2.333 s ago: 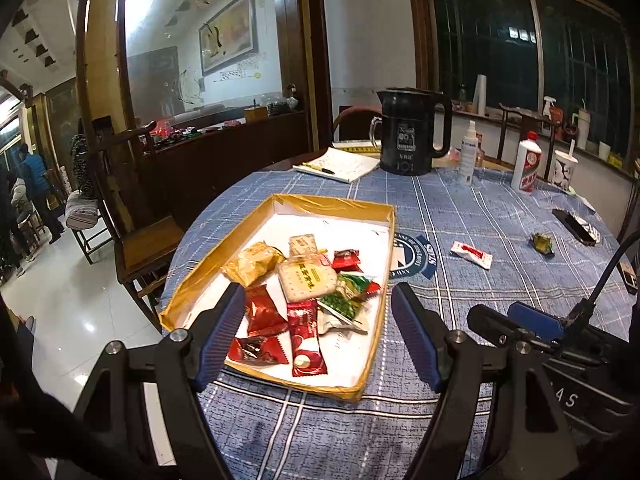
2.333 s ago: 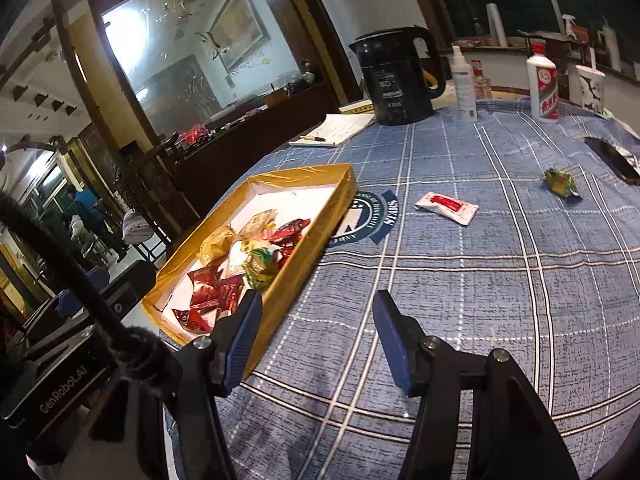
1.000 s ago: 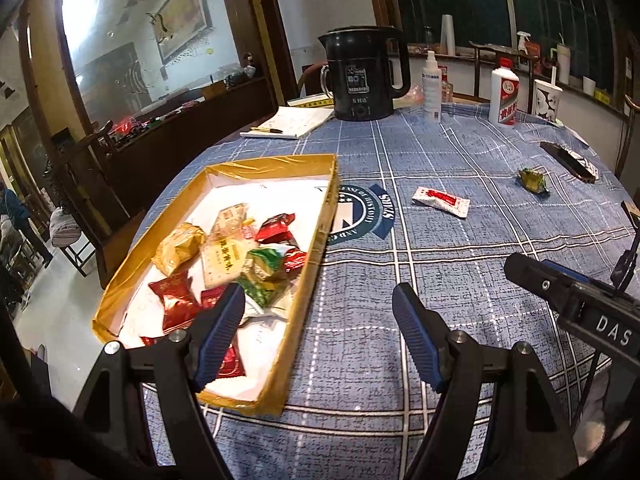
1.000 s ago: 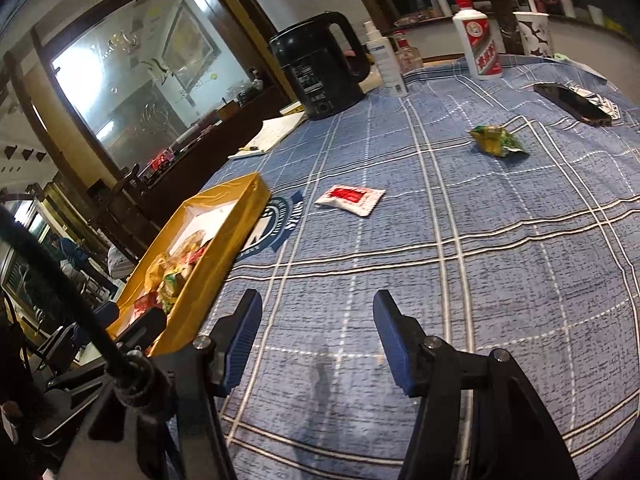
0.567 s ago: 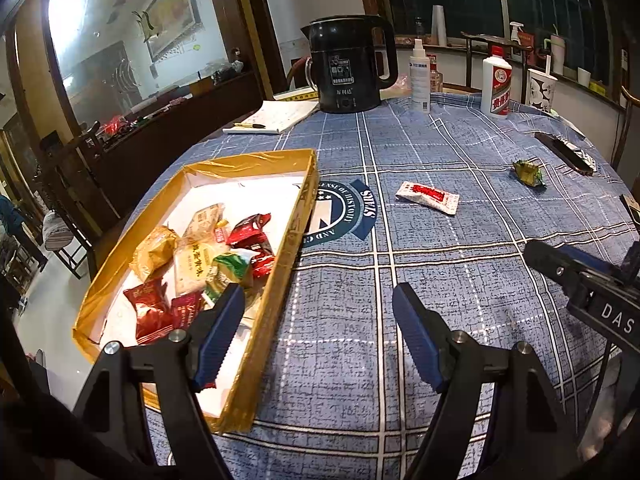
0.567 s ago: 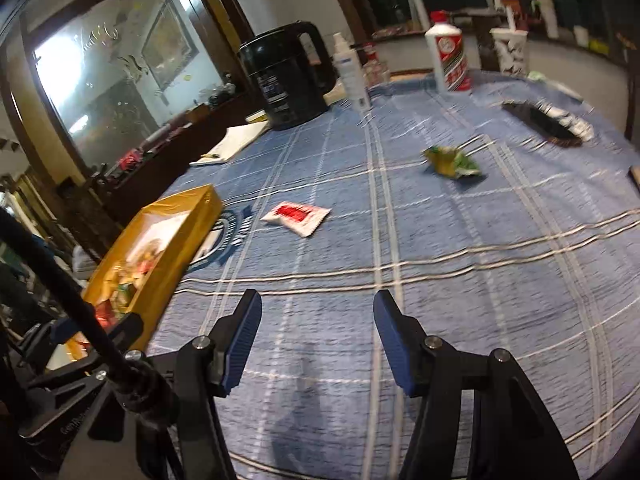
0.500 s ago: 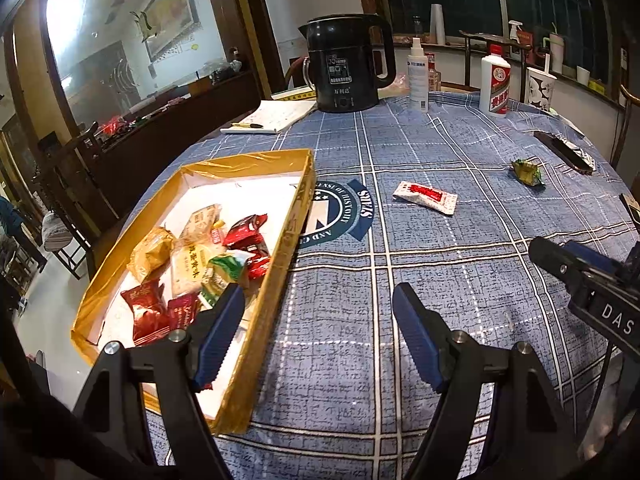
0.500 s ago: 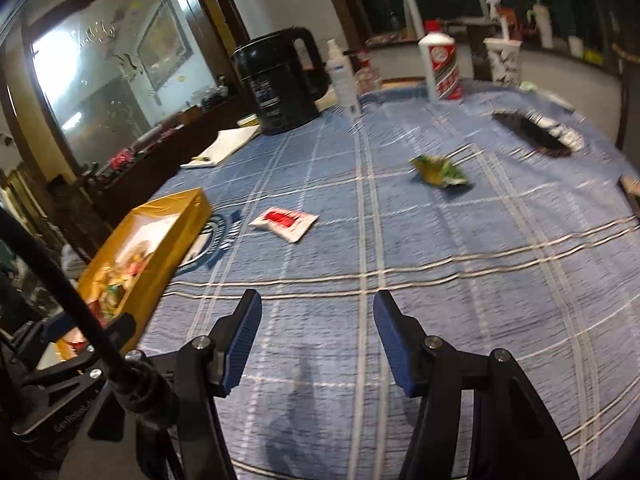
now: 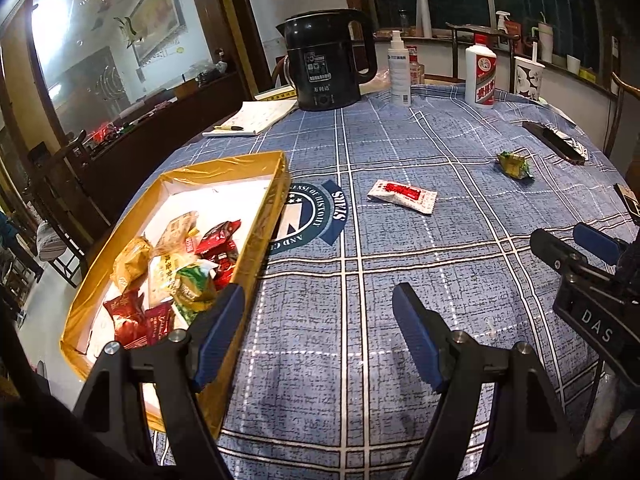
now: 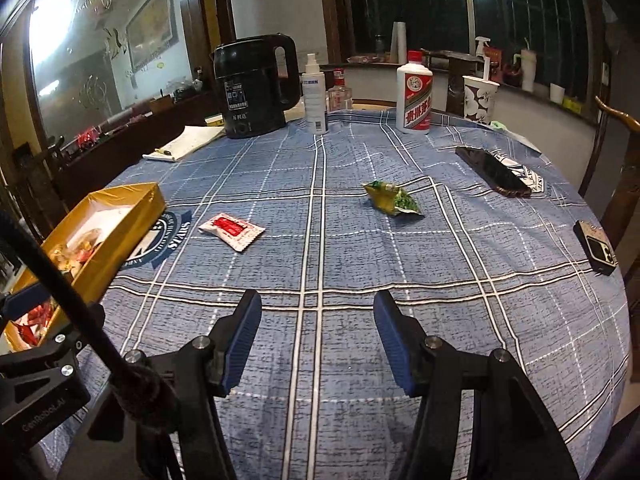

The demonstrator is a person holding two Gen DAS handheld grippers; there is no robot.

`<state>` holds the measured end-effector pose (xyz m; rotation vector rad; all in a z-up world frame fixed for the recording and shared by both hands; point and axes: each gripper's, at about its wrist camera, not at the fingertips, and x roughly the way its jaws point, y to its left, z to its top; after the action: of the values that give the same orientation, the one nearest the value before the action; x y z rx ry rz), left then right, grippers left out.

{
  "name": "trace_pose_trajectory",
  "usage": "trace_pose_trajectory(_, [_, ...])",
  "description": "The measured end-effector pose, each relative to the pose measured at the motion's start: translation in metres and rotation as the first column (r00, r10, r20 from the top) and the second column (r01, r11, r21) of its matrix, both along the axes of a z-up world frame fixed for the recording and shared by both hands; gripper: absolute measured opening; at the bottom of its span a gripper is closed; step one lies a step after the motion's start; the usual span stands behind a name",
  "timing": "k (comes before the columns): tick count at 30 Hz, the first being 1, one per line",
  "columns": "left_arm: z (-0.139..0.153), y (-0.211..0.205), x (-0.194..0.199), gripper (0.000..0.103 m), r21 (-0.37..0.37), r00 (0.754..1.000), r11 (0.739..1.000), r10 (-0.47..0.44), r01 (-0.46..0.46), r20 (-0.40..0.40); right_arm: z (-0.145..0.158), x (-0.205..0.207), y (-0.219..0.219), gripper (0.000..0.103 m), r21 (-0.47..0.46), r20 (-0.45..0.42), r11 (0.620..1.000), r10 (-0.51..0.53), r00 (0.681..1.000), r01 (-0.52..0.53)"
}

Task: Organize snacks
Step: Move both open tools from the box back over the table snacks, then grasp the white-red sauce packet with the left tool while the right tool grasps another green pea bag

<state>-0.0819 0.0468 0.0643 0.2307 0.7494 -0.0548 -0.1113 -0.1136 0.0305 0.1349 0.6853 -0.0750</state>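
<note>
A gold-walled box [image 9: 276,200] on the left of the blue checked tablecloth holds several wrapped snacks [image 9: 180,268]; it also shows in the right wrist view [image 10: 132,224]. A white-and-red snack packet [image 9: 402,196] [image 10: 232,230] and a green-yellow snack packet [image 9: 514,164] [image 10: 394,198] lie loose on the cloth. My left gripper [image 9: 318,336] is open and empty, above the cloth beside the box's near right wall. My right gripper [image 10: 318,338] is open and empty, above the cloth well short of both loose packets.
At the far side stand a black kettle [image 10: 254,88], a white spray bottle [image 10: 314,96], a white liquor bottle [image 10: 414,94] and a paper cup [image 10: 480,98]. A notepad with pen [image 10: 184,144] lies at back left. Two phones [image 10: 494,170] [image 10: 596,252] lie at the right.
Both grippers have swung right, away from the box. The loose packets now sit nearer the middle of the right wrist view. Both grippers stay open.
</note>
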Motion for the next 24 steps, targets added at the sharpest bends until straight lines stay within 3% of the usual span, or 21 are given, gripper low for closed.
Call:
trace_pose_trajectory(5, [0.005,-0.007,0.013,0.077,-0.039,0.998,0.998,-0.052,0.051,-0.034,0.003,0.01,-0.012,0.058,0.023,-0.017,0.999,0.028,0.999,-0.027])
trace_pose_trajectory(10, [0.023,-0.011,0.059,0.077,-0.244,0.981,0.96,-0.164,0.135,-0.105,0.016,0.044,-0.081,0.058,0.219,-0.027,0.976,0.026,0.999,-0.019])
trace_pose_trajectory(15, [0.009,-0.032,0.117,0.077,-0.276,0.966,0.948,-0.203,0.155,-0.157,0.01,0.066,-0.129,0.058,0.325,-0.049,0.946,-0.004,0.999,0.02])
trace_pose_trajectory(20, [-0.024,-0.04,0.161,0.077,-0.38,0.936,0.921,-0.203,0.083,-0.289,-0.002,0.094,-0.128,0.058,0.29,-0.053,0.957,0.027,0.998,-0.011])
trace_pose_trajectory(24, [-0.038,-0.042,0.17,0.077,-0.422,0.927,0.906,-0.189,0.037,-0.324,-0.011,0.124,-0.13,0.058,0.264,-0.079,0.964,0.051,0.996,-0.028])
